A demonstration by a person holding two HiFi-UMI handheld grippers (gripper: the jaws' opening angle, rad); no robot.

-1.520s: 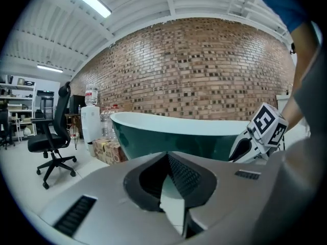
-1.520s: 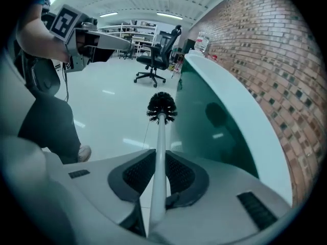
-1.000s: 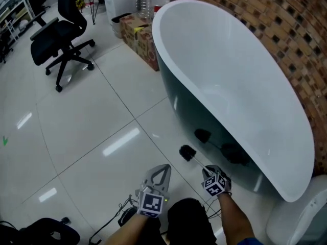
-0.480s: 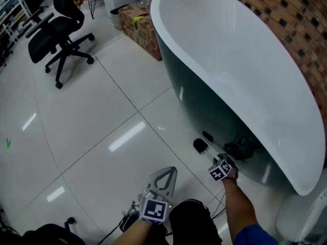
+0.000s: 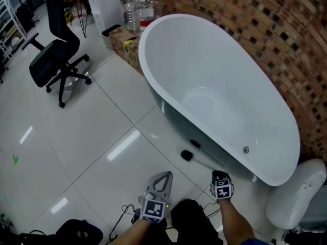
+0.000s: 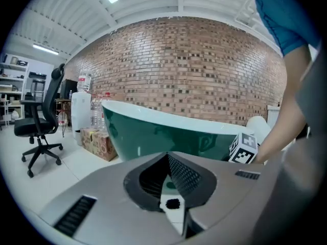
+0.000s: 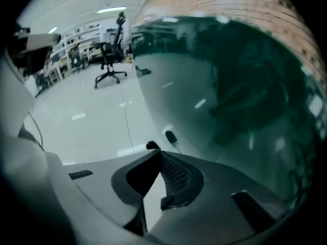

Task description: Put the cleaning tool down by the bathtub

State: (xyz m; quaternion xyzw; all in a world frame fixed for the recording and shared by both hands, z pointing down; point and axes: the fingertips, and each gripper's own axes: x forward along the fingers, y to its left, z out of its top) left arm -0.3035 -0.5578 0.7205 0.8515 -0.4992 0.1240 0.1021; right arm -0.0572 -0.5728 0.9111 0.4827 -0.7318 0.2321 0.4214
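The left gripper [image 5: 164, 175] hangs low over the floor [image 5: 92, 137] with its jaws together and nothing in them. The right gripper [image 5: 220, 175] is empty too: its jaws have just been closing and now meet at the tips, with only tile showing behind them.

Just past the two grippers the toilet brush [image 5: 187, 155] lies flat on the floor beside the bathtub [image 5: 240, 75], its black head pointing away from the tub's base. It looks set down where the task wants it.

The likeliest trouble is underfoot. The brush lies close to the person, so a step forward could kick it out across the floor. Its round handle might also roll on the slick tile.

The handle's far end runs in under the tub's overhang and is lost there. Whether it touches the green wall cannot be told, and a dark reflection in that wall blurs the outline.

Further off stand a cardboard box [image 5: 125, 42], water bottles [image 5: 138, 6], an office chair [image 5: 53, 60] and the brick wall [image 5: 265, 29].
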